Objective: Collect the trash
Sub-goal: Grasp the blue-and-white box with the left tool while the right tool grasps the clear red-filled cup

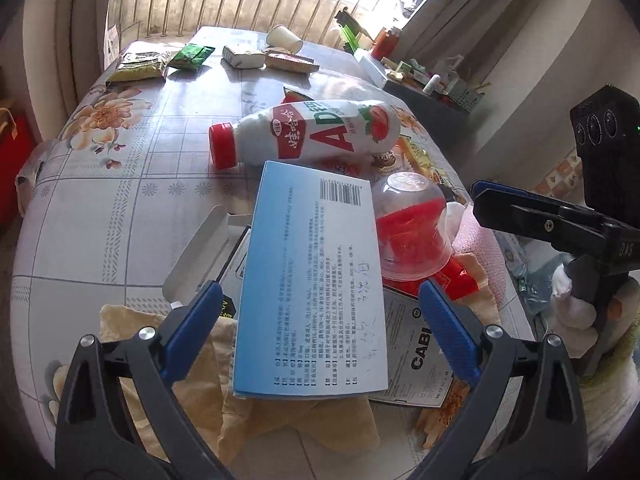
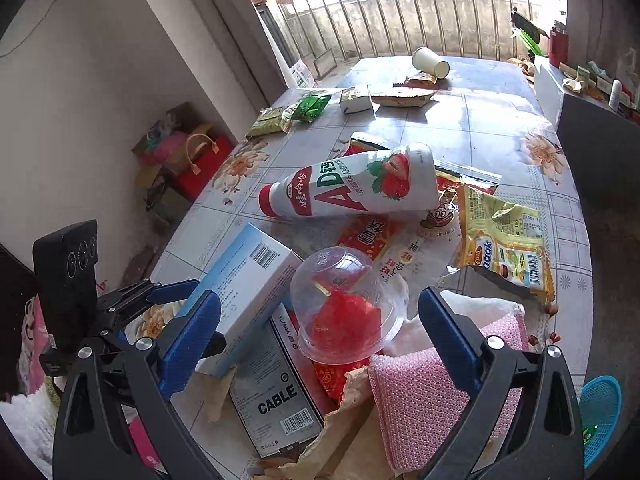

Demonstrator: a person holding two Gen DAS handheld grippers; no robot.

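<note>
- Between the spread blue pads of the left gripper (image 1: 320, 320): blue-white carton (image 1: 312, 284), long axis running straight ahead, ungripped.
- Right gripper (image 2: 320, 332), also open: over the clear dome cup (image 2: 344, 312).
- Beyond, on the worktop (image 1: 120, 208): fallen bottle (image 1: 308, 132).

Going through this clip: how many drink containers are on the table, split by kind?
Red-capped milk bottle, lying on its side: 1
White paper cup, tipped over: 1
Clear plastic cup, upside down: 1
Total: 3
</note>
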